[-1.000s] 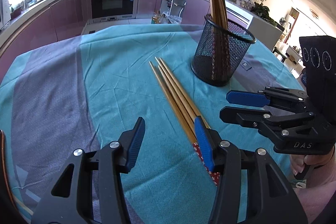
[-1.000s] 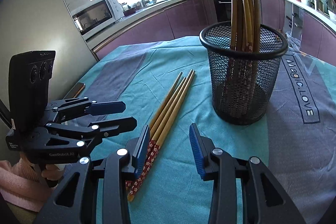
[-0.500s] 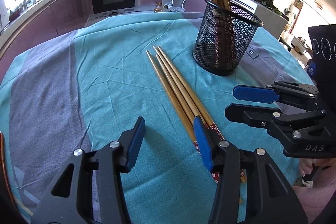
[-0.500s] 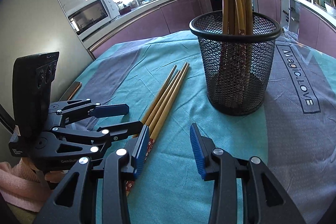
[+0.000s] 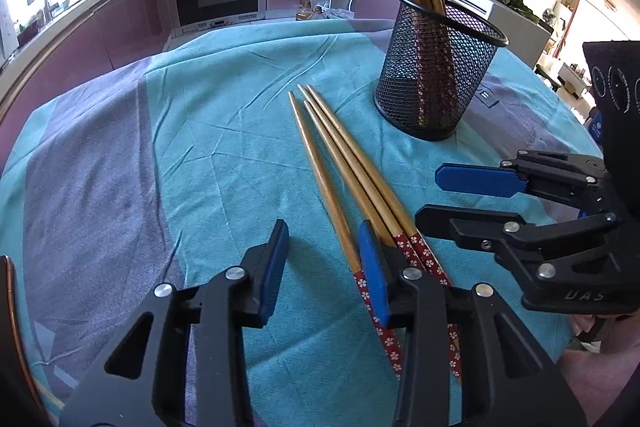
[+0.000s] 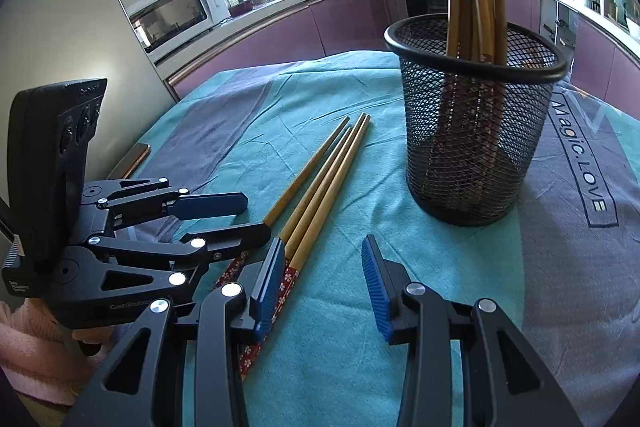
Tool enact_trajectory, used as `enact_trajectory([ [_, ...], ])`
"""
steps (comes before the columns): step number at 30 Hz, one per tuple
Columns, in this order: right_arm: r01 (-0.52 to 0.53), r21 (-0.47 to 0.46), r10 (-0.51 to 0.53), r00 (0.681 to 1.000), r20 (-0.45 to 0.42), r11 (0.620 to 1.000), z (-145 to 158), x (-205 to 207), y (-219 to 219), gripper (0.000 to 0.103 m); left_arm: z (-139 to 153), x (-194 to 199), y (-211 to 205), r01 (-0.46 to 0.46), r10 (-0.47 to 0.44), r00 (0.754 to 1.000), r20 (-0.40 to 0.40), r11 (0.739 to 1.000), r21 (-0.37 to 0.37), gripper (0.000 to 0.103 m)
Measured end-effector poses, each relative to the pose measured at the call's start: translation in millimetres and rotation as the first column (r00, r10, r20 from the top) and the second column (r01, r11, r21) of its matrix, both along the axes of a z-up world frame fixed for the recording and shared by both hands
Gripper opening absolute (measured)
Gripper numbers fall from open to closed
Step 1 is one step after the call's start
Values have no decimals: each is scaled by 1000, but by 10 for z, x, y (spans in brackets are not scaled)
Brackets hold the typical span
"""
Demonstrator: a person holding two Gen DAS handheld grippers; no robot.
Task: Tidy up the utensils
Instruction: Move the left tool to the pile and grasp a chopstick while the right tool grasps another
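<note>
Clearly, three wooden chopsticks with red flowered handles (image 5: pixel 348 163) lie side by side on the teal tablecloth (image 5: pixel 224 131), near the black mesh cup (image 5: pixel 436 75), for easy pickup. The left gripper (image 5: pixel 324 267) is closing around one handle, not yet pinching; the right gripper (image 6: pixel 324 287) waits apart, empty.

Left gripper (image 5: pixel 324 267) now lower and nearer the three loose chopsticks (image 5: pixel 340 163) than a second ago, jaws closing, gap between the blue pads visibly narrower, one chopstick's patterned end showing between them with no pad pressing on it. Mesh cup (image 5: pixel 434 75) larger and closer in both wrist views than before, chopsticks filling more of the frame. Right gripper (image 6: pixel 324 283) likewise drawn in toward the cup (image 6: pixel 472 123), left one beside it closer to the chopsticks' (image 6: pixel 320 187) patterned ends.
</note>
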State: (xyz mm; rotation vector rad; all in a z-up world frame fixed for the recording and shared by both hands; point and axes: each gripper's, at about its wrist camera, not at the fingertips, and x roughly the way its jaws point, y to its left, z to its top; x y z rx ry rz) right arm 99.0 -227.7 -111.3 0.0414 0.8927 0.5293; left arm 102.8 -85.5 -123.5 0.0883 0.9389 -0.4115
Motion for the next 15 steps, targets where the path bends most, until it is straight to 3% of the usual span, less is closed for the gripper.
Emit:
enact_trajectory([
  [15,13,-76,-13,1000,-10,997,-46,80,140,34,-21,30,79,-3,3,1000,-21,999,-38,28],
])
